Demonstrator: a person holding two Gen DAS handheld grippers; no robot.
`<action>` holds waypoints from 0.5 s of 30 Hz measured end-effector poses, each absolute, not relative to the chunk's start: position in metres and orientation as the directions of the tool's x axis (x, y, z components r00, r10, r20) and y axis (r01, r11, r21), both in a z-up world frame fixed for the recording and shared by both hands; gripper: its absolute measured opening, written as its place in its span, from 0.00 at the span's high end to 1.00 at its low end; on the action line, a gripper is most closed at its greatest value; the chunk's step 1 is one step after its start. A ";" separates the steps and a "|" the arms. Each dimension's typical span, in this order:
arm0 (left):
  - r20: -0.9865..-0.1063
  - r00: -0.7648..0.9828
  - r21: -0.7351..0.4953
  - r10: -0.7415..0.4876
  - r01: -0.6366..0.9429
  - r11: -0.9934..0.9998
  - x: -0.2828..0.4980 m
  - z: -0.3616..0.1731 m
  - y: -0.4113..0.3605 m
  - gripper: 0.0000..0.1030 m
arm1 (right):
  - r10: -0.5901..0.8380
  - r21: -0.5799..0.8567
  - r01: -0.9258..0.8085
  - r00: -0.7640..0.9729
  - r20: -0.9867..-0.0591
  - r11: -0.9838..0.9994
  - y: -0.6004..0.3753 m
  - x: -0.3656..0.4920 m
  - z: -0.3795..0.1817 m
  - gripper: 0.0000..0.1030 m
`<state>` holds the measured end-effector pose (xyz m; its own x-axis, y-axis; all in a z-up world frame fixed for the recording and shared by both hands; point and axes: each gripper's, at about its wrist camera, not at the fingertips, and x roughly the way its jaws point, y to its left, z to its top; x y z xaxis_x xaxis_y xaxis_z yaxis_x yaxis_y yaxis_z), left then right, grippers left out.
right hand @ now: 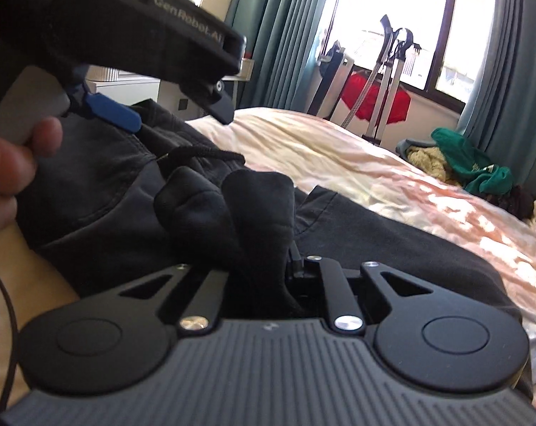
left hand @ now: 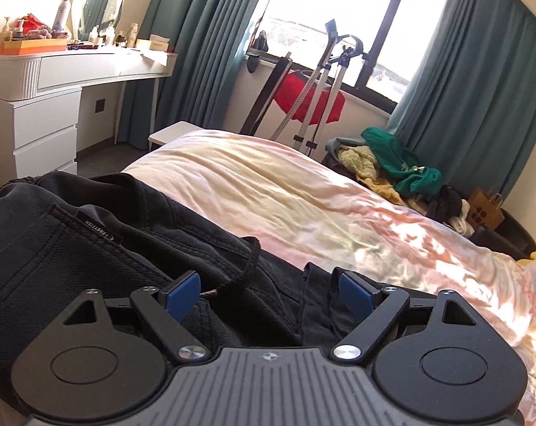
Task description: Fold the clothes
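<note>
Black, soft and limp, the trousers (left hand: 101,245) lay on the bed (left hand: 303,191) at your nine o'clock, likely light but floppy. Your right claw (right hand: 257,213) was clamped on a bunched fold; your left claw (left hand: 268,291) hung wide open above the cloth, gripping nothing. The thicker waistband looked the firmest hold. Green curtains (left hand: 480,81) framed a bright window; clothes (left hand: 392,163) were piled at two o'clock.
</note>
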<state>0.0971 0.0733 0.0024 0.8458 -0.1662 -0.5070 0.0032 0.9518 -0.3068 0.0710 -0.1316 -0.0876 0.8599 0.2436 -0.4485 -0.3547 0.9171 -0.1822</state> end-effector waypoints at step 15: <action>-0.447 0.860 -0.207 -0.245 0.167 0.964 0.078 -0.007 0.028 0.14 | 0.435 0.178 -0.400 0.773 -0.462 0.899 -0.216 0.020 -0.035 0.18</action>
<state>0.0779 0.0284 -0.0068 0.8604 -0.2454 -0.4467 0.1673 0.9639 -0.2073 0.0197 -0.2160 -0.0351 0.7729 0.4354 -0.4617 -0.4000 0.8990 0.1781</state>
